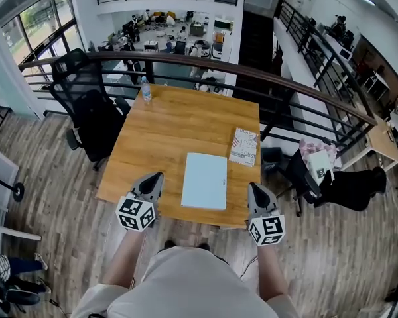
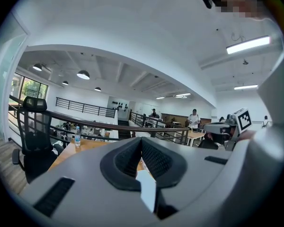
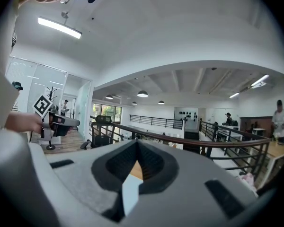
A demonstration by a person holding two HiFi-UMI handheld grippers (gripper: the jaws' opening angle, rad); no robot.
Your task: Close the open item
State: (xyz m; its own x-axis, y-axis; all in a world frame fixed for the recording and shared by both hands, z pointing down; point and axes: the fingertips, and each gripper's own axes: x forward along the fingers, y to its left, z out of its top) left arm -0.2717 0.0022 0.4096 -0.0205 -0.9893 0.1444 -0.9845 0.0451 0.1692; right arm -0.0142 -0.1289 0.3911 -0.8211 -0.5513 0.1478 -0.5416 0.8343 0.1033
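Wooden table bears one laptop, one book; left gripper, right gripper both clenched.

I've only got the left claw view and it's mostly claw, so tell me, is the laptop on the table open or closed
Observer: Closed. The laptop lies flat on the table with its lid down.
Operator: Okay, and what's over on my right?
Observer: The right claw is shut with nothing in it. It is to the right of the laptop, by the table's near edge.
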